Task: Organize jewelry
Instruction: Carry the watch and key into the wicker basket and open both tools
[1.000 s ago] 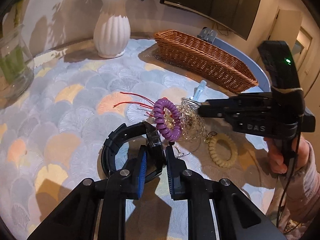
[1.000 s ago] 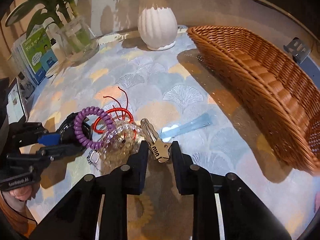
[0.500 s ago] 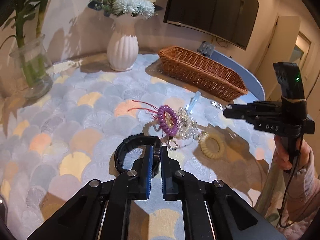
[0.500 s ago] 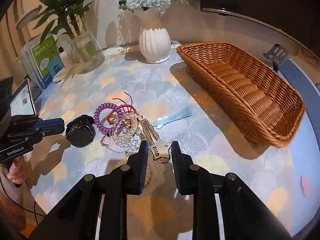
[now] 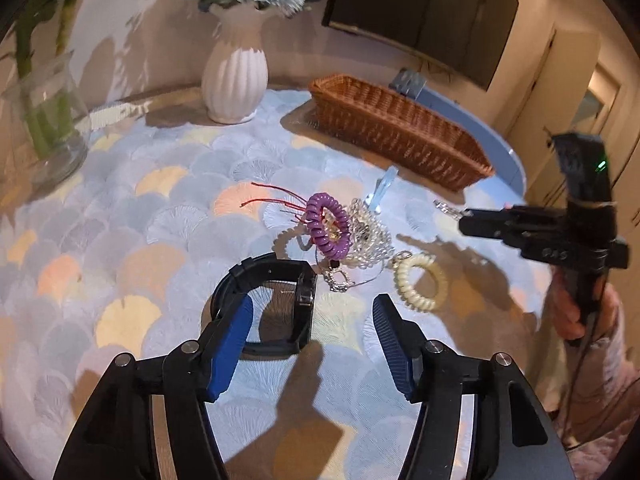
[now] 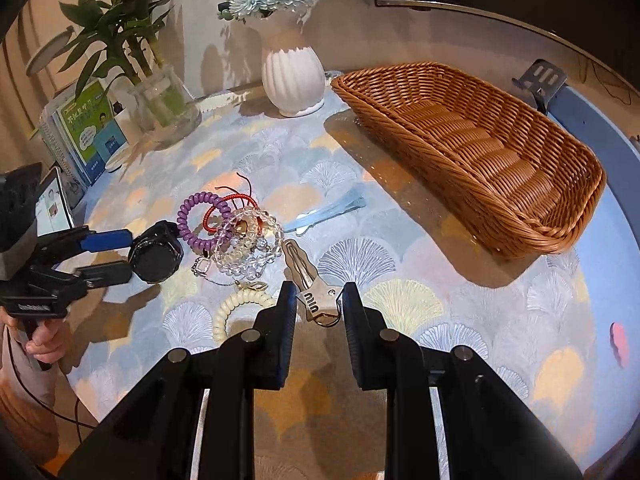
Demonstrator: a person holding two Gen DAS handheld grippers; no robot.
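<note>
Nothing sits in the basket yet; right tool clamps the hair clip; left tool opening over the watch.

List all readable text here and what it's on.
"miu": hair clip gripped in right tongs.
"DAS": right tongs' body, slightly blurred.
Green book cover: Chinese print, too small to read.
Label on left tongs (jaws opening, black watch just beyond them): blurred, unreadable.
</note>
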